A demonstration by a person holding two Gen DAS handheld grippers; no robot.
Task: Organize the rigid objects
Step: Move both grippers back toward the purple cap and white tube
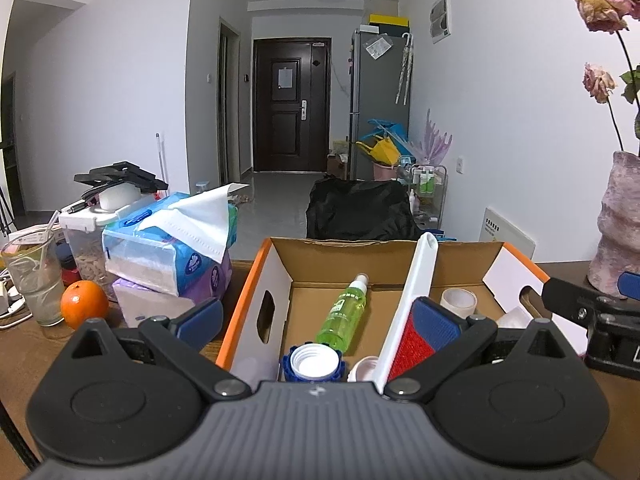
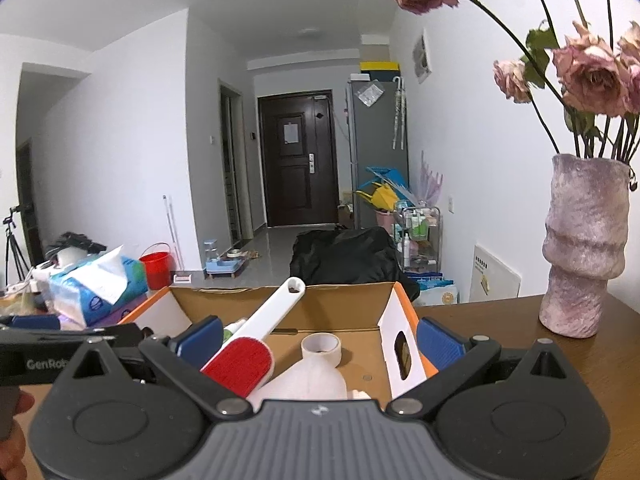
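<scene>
On a brown table, open cardboard box [image 1: 256, 280] holding green spray bottle [image 1: 344, 312], tape roll [image 1: 458, 300] and lint brush [image 1: 412, 308] leaning on its back wall, left gripper [image 1: 320, 316] and right gripper [image 2: 320, 344] both spread wide, empty, over the box, pink vase [image 2: 580, 248] at right.

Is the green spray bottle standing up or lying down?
Lying down. The green spray bottle rests flat on the floor of the cardboard box, its white nozzle pointing toward the back wall.

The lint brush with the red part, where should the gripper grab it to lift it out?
Probably by the white handle of the lint brush, from above: it leans up past the rim of the cardboard box, clear of the green spray bottle.
</scene>
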